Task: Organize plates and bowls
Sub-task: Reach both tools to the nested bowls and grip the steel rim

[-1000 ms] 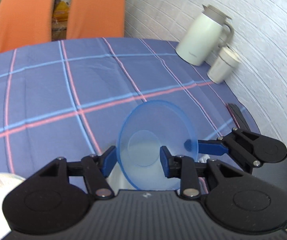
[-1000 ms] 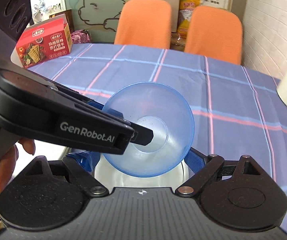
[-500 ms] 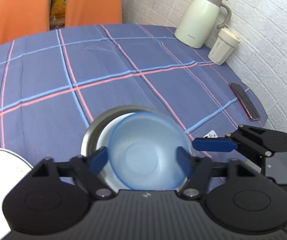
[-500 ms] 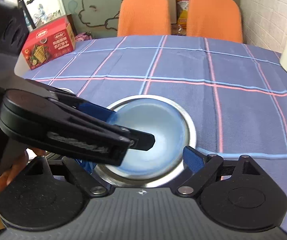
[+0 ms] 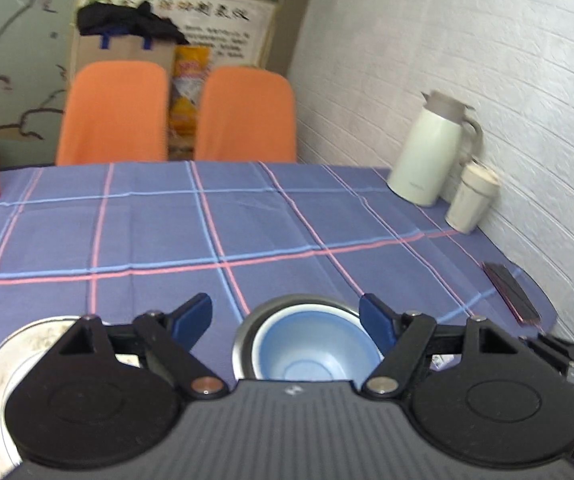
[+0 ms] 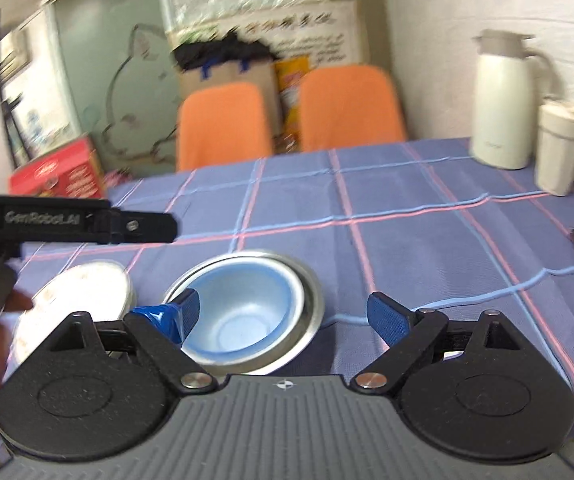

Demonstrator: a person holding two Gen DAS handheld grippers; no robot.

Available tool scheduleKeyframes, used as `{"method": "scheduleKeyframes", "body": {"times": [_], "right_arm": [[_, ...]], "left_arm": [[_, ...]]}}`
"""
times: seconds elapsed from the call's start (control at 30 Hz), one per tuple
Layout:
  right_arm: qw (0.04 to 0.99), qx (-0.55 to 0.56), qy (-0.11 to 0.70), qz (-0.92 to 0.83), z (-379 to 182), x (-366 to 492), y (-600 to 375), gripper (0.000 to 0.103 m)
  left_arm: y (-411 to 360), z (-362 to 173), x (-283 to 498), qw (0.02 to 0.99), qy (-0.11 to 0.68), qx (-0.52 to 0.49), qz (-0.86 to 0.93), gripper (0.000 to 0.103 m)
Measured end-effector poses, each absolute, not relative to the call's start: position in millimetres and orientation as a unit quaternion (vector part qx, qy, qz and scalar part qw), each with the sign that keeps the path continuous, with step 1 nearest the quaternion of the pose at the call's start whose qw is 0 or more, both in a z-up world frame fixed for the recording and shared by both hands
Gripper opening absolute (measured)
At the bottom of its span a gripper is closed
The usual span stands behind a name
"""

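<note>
Nesting inside the steel bowl (image 5: pixel 247 332) sits the blue plastic bowl (image 5: pixel 315 344); left gripper (image 5: pixel 287 316) and right gripper (image 6: pixel 287 312) jaws spread apart, empty; white plate (image 6: pixel 83 292) at nine o'clock.

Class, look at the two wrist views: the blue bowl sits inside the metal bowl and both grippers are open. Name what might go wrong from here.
1. The right hand-held gripper has one finger close to the blue bowl; pulling back carelessly might tip it.
2. The metal bowl and the plate sit near the table's front edge, so a nudge may push them off.
</note>
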State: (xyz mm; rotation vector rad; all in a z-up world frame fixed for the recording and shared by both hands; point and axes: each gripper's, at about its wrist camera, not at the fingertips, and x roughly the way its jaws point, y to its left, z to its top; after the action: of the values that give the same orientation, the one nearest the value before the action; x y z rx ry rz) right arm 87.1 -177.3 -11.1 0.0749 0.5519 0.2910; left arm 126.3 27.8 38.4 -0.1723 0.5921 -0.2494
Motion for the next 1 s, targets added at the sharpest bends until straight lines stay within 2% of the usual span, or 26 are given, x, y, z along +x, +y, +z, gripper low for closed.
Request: {"method": "scheduleKeyframes", "body": {"times": [0.37, 1.0], "right_arm": [[0.95, 0.017, 0.3, 0.09, -30.6, 104.9, -167.3, 0.079], [0.939, 0.044, 0.329, 0.086, -32.1, 116.1, -178.8, 0.079]], "left_arm": [[21.5, 13.0, 129.6, 0.948, 0.309, -0.052, -0.059, 0.075], [18.6, 8.6, 155.0, 0.945, 0.325, -0.03, -0.032, 0.076]]}}
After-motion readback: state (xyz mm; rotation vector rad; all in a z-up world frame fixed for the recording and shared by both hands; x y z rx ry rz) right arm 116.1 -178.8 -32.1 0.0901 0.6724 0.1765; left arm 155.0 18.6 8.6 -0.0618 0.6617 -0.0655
